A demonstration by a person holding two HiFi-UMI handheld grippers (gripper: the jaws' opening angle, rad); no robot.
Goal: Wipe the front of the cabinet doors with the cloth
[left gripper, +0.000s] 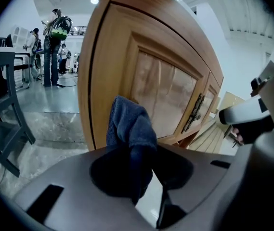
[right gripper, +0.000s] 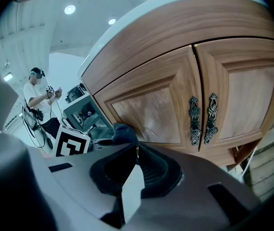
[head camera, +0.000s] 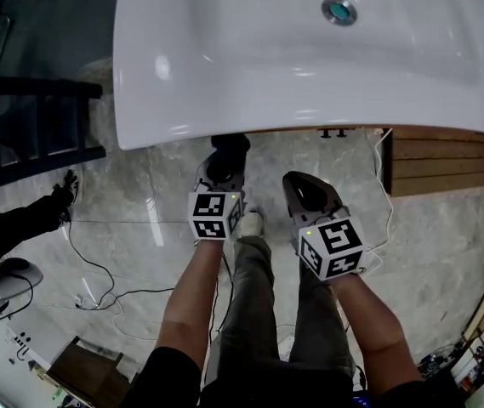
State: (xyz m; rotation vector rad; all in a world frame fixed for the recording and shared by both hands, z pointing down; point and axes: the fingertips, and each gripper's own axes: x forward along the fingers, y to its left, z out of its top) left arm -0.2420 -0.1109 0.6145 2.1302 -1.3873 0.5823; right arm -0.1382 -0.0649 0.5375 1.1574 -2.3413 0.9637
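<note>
In the left gripper view a dark blue cloth [left gripper: 129,124] sticks up from my left gripper [left gripper: 135,150], which is shut on it, close in front of the left wooden cabinet door [left gripper: 161,88]. The right gripper view shows both doors [right gripper: 161,107] with two ornate metal handles [right gripper: 202,118], and the cloth [right gripper: 122,133] low against the left door. My right gripper [right gripper: 137,150] is shut with nothing in it, a little back from the doors. In the head view the white sink top [head camera: 224,49] hides the doors; the left gripper [head camera: 223,164] reaches under its edge, with the right gripper [head camera: 303,189] beside it.
A wooden slatted panel [head camera: 446,164] runs along the cabinet's right side. To the left are a dark frame [head camera: 37,130], another person's leg [head camera: 20,221] and cables [head camera: 97,289] on the marble floor. People [left gripper: 52,44] work further off.
</note>
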